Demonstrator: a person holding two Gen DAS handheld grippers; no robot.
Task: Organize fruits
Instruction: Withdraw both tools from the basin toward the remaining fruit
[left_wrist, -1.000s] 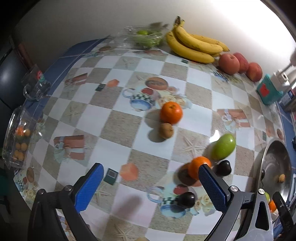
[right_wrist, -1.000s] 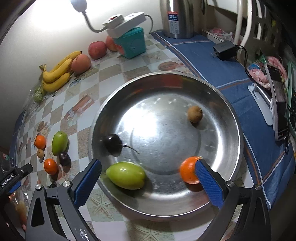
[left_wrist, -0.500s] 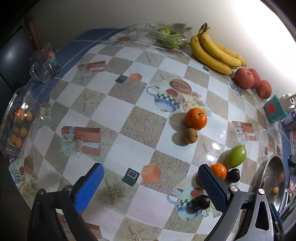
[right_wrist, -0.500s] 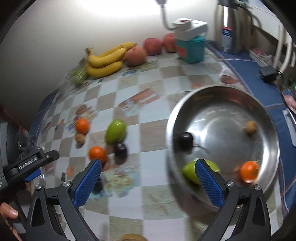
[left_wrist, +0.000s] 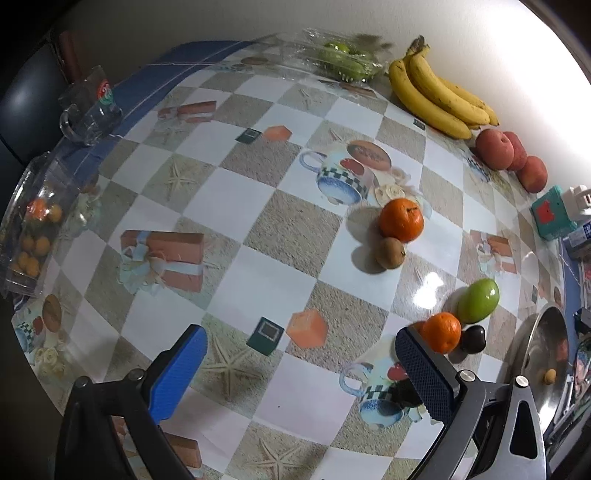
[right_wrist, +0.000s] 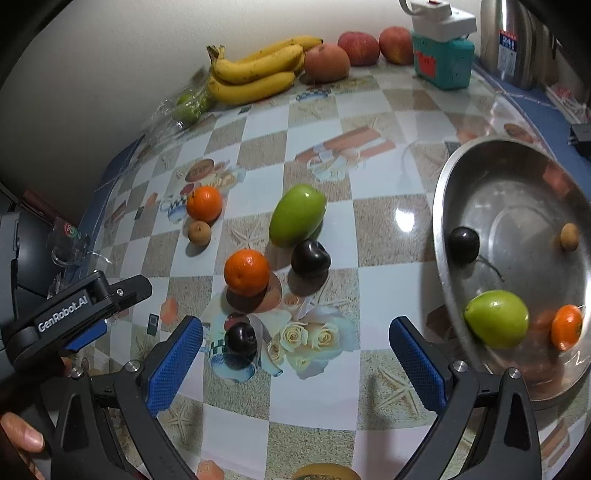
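The right gripper (right_wrist: 295, 354) is spread wide open with nothing in it. It hangs over the table (right_wrist: 384, 229), with a dark plum (right_wrist: 241, 339) just inside its left blue pad (right_wrist: 173, 365). The left gripper (left_wrist: 301, 369) is open wide too and holds nothing. A thumb (right_wrist: 22, 435) shows at the bottom left corner of the right camera's view.

The big green fruit (right_wrist: 297, 215) lies on its side in the middle of the table. Its long way runs slanted, from near-left up to far-right, and its fat end points toward the wall. A second dark plum (right_wrist: 310, 258) touches its near end. An orange (right_wrist: 246, 272) sits just beside that plum. Farther left, another orange (right_wrist: 204, 203) sits touching a small brown fruit (right_wrist: 199, 232).

The metal bowl (right_wrist: 443, 206) is at the right, close to the table's edge. Inside it are a green fruit (right_wrist: 496, 319), a small orange (right_wrist: 566, 327), a dark plum with a stem (right_wrist: 463, 240) and a little brown fruit (right_wrist: 569, 237). The middle of the bowl is bare.

Along the wall lie bananas (right_wrist: 255, 72), pointing sideways along it, then three red apples (right_wrist: 327, 62) and a teal box (right_wrist: 443, 61). A bag of green fruit (left_wrist: 345, 62) sits left of the bananas. A glass mug (left_wrist: 90, 107) and a clear box of small orange fruit (left_wrist: 33, 236) stand at the table's left edge.

There is open floor of table between the loose fruit and the bowl.
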